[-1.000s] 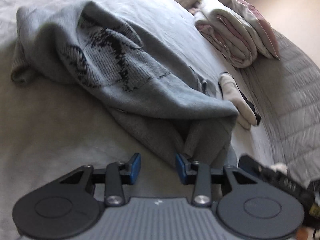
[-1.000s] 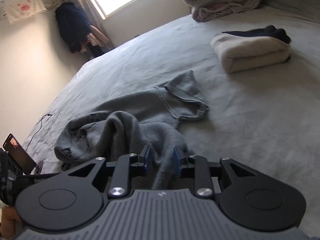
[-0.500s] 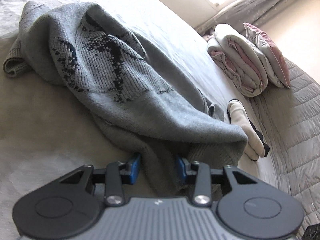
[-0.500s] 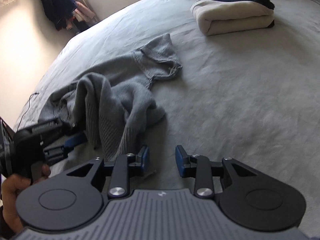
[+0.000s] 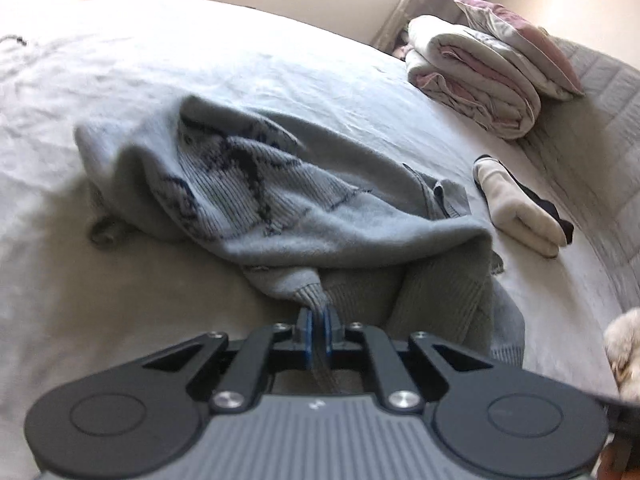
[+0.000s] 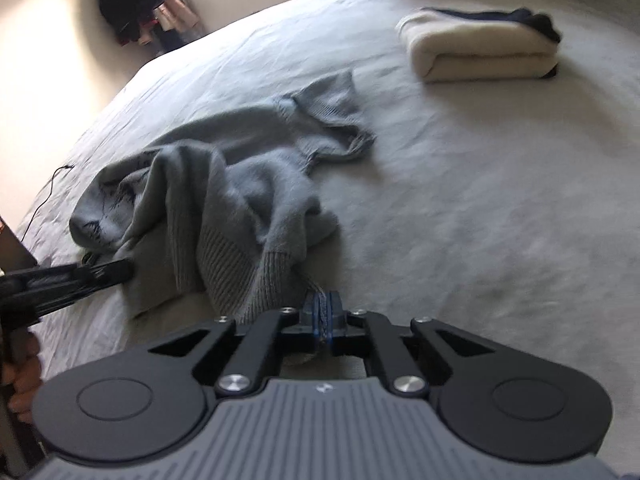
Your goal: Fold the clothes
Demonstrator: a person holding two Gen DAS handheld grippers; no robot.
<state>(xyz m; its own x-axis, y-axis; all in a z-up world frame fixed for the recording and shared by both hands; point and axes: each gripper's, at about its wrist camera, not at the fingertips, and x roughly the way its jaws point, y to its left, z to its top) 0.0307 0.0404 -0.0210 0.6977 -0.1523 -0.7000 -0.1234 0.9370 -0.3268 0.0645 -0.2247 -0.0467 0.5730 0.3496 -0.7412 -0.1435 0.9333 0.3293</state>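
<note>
Both tools now grip the crumpled grey knitted sweater with the dark pattern [image 5: 256,200] on the pale grey bed sheet [image 5: 100,300]. Half a second ago each tool stood spread at the garment's near edge; now the left tool [image 5: 319,325] is pressed together on a ribbed edge of the knit, and the right tool [image 6: 322,307] is likewise pinching a ribbed edge beside it. In the right wrist view the left tool [image 6: 60,280] reaches in from the left, held by a hand [image 6: 20,376] at the frame's edge.

The sweater lies bunched in the middle of the bed, one ribbed end [image 6: 332,120] trailing toward the far right and the patterned panel [image 5: 240,176] humped up on the left, its near part drawn into taut ridges toward the two grips. It is not yet flat, and no fold shows in it.

With two points of the near edge secured, the garment looks ready to be lifted or pulled out straight, which a tidy fold would need; which parts of the edge are held cannot be told. Well apart on the far right lie a folded cream garment with a dark one [image 6: 480,52], and farther off a stack of folded pale bedding [image 5: 476,80] beneath a pink-edged pillow [image 5: 520,44].
</note>
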